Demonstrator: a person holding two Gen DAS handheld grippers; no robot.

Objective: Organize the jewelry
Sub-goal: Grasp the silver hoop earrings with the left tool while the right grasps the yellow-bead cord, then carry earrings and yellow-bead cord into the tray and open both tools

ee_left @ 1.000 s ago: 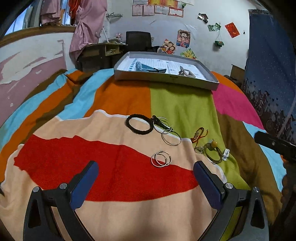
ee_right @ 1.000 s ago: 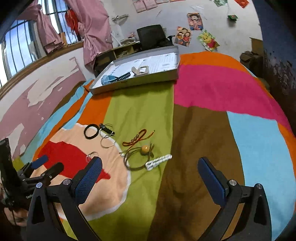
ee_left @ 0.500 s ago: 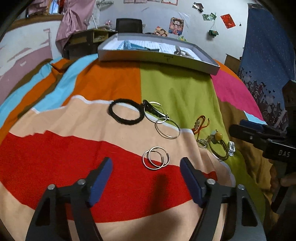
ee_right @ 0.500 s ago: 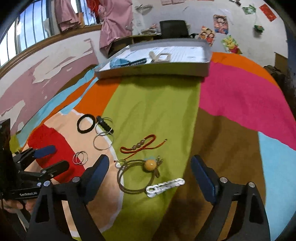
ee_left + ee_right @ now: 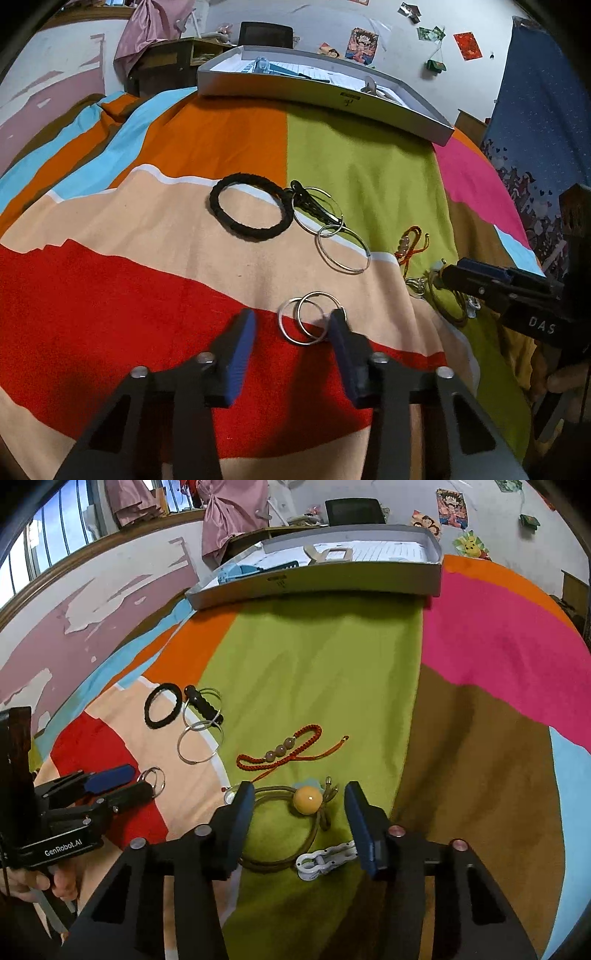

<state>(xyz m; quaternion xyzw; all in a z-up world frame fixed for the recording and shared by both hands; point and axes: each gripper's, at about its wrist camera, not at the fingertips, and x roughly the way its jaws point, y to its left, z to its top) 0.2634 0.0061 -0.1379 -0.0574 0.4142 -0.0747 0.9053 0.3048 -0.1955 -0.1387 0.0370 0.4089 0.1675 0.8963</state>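
Observation:
Jewelry lies on a striped blanket. My left gripper (image 5: 291, 323) is open, low over a pair of small silver hoops (image 5: 308, 317); its right finger touches their edge. My right gripper (image 5: 299, 794) is open around a brown cord loop with a yellow bead (image 5: 307, 800). A white clasp (image 5: 325, 860) lies by its right finger. A red cord bracelet with beads (image 5: 288, 751) lies beyond. A black braided band (image 5: 248, 212), a black clip (image 5: 314, 208) and larger silver hoops (image 5: 343, 249) lie further off. A grey tray (image 5: 321, 98) stands at the far end.
The tray (image 5: 332, 579) holds a blue item (image 5: 240, 570) and a beige frame-shaped piece (image 5: 328, 554). Behind it are a desk, a black chair (image 5: 266, 35) and a wall with posters. The right gripper shows at the left wrist view's right edge (image 5: 498, 291).
Both grippers have moved forward and down toward the blanket and narrowed their jaws. The left one has come onto the small hoops, the right one over the yellow bead loop.

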